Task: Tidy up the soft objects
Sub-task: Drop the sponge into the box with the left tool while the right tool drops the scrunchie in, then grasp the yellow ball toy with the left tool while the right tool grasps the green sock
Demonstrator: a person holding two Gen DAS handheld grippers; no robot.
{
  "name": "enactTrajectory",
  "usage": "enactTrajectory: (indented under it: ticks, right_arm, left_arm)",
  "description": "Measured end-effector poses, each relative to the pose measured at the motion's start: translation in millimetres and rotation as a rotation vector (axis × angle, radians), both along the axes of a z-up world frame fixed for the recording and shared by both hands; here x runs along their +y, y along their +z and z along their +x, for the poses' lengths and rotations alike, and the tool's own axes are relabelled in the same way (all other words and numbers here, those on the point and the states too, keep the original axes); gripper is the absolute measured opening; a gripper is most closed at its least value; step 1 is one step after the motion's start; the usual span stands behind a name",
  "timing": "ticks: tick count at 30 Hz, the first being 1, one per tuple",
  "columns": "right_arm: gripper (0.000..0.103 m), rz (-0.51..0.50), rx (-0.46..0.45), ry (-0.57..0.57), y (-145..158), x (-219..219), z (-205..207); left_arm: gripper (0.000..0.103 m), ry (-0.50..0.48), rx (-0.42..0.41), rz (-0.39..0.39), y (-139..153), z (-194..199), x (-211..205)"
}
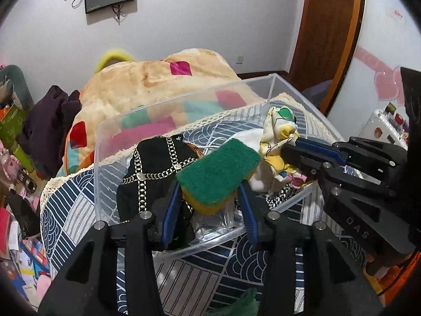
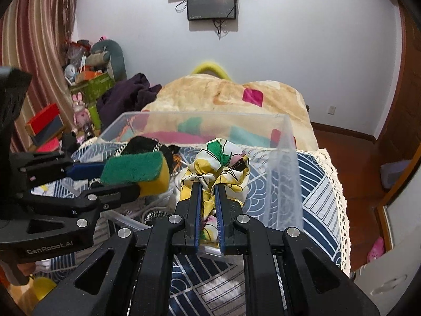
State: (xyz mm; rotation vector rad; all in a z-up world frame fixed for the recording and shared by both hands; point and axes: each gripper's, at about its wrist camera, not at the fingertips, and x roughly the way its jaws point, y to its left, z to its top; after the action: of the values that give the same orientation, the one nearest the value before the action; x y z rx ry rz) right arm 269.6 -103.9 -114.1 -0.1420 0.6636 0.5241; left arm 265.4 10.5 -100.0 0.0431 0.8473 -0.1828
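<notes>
Presently, a sponge (image 1: 218, 168) is held across its short sides by the left tongs (image 1: 210, 200), green scouring face up and yellow foam below, above the near part of a clear bin (image 1: 184, 100). The blue pads are seen pressed against both flanks, so these tongs are closed on the sponge. The foam is judged light and springy; it will be squeezed rather than slip, and the mid-flank hold looks sound. A grip nearer one end would likely let it swing.

A floral cloth (image 2: 218, 168) is pinched by the right tongs (image 2: 209, 184), which are nearly shut with the fabric bunched between the pads and spilling out above them. In the left view the cloth is seen over the right part of the bin, beside white fabric (image 1: 250, 137). The cloth is judged limp, very light and probably smooth, so slipping from a shallow pinch is possible; the deep hold on the gathered middle suits it. A small dark label (image 2: 240, 165) is noted on it.

A black item with chain trim (image 1: 155, 168) is already lying in the bin, left of the sponge. The bin stands on a blue patterned cover (image 2: 315, 184); whether a bed or a worktop lies beneath cannot be told.
</notes>
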Motion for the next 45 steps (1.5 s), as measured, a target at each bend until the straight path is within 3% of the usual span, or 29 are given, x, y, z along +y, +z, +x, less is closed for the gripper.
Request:
enactTrajectory:
  ticks: [3,7,10,20,22,27,33,45]
  right_arm:
    - [0.01,-0.012,0.001,-0.001,0.9,-2.0,-1.8]
    - [0.027,-0.016,-0.005,-0.004,5.8,-5.0,-4.1]
    - [0.034,-0.017,-0.022,0.0,12.7,-8.6,-10.1]
    - [0.055,0.016,-0.117,-0.007,43.6,-23.2,-42.7]
    - [0.064,0.032,-0.14,-0.009,50.8,-24.0,-52.2]
    - [0.071,0.051,-0.172,0.005,59.4,-19.4,-74.3]
    - [0.071,0.056,-0.153,0.044,50.9,-9.8,-95.9]
    - [0.071,0.051,0.075,0.127,-19.1,17.5,-110.2]
  left_arm:
    - [0.05,0.014,-0.002,-0.002,-1.2,-0.3,2.0]
    - [0.055,0.029,0.009,-0.051,2.1,-4.7,10.3]
    - [0.055,0.031,-0.004,-0.06,9.1,-13.1,14.3]
    - [0.073,0.042,-0.164,-0.047,58.9,-79.4,23.6]
    - [0.08,0.043,-0.193,-0.03,64.7,-94.6,25.2]
    - [0.089,0.064,-0.232,0.017,68.3,-133.1,30.2]
    - [0.089,0.085,-0.147,-0.026,47.8,-156.2,45.9]
    - [0.089,0.11,0.052,-0.057,-25.5,-187.5,61.0]
